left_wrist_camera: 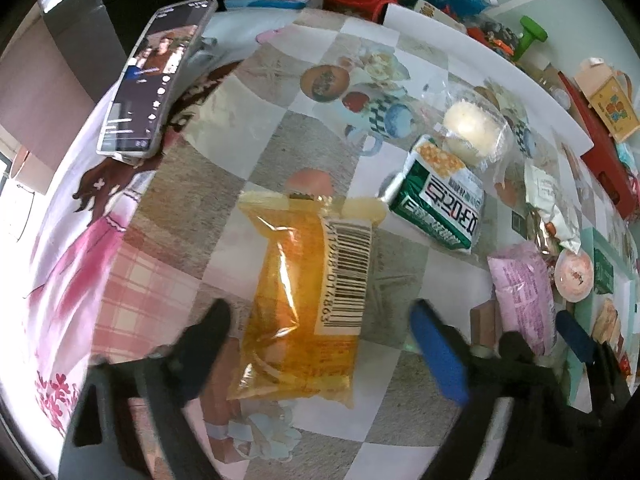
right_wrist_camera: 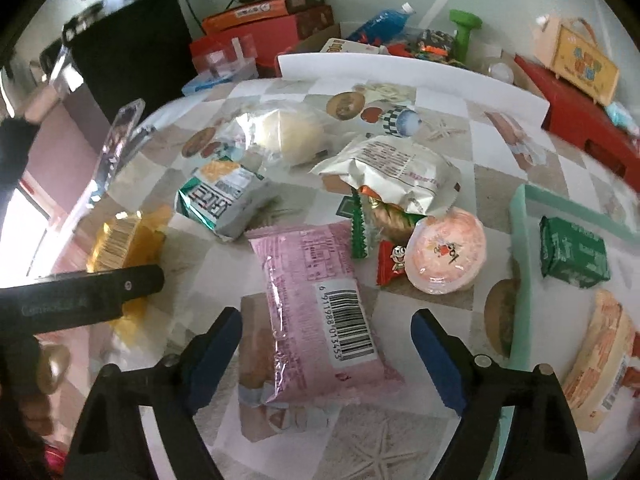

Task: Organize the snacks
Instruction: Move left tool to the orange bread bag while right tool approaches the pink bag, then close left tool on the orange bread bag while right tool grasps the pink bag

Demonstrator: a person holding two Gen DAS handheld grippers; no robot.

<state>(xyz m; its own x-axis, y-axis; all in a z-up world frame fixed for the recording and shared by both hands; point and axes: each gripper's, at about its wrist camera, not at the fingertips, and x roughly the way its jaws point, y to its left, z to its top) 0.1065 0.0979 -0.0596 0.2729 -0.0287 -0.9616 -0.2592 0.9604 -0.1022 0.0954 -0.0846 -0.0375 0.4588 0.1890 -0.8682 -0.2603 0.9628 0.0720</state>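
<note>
An orange packet (left_wrist_camera: pixel 296 280) with a barcode lies flat on the patterned tablecloth. My left gripper (left_wrist_camera: pixel 320 316) points down over its near half, open, with a gap on each side of the packet. A pink packet (right_wrist_camera: pixel 316 304) lies lengthwise between the blue pads of my right gripper (right_wrist_camera: pixel 326 320), which is also open and not touching it. The two packets lie side by side; the orange packet (right_wrist_camera: pixel 120 240) shows left of the pink one, partly behind the left gripper's black finger (right_wrist_camera: pixel 100 292).
Beyond lie a green-and-white cracker packet (right_wrist_camera: pixel 224 200), a clear-wrapped white bun (right_wrist_camera: pixel 288 132), a crinkled white bag (right_wrist_camera: pixel 396 172) and a pink jelly cup (right_wrist_camera: pixel 448 252). A mint tray (right_wrist_camera: pixel 520 272) at right holds a green packet (right_wrist_camera: pixel 572 252). A phone (left_wrist_camera: pixel 152 80) stands propped at far left.
</note>
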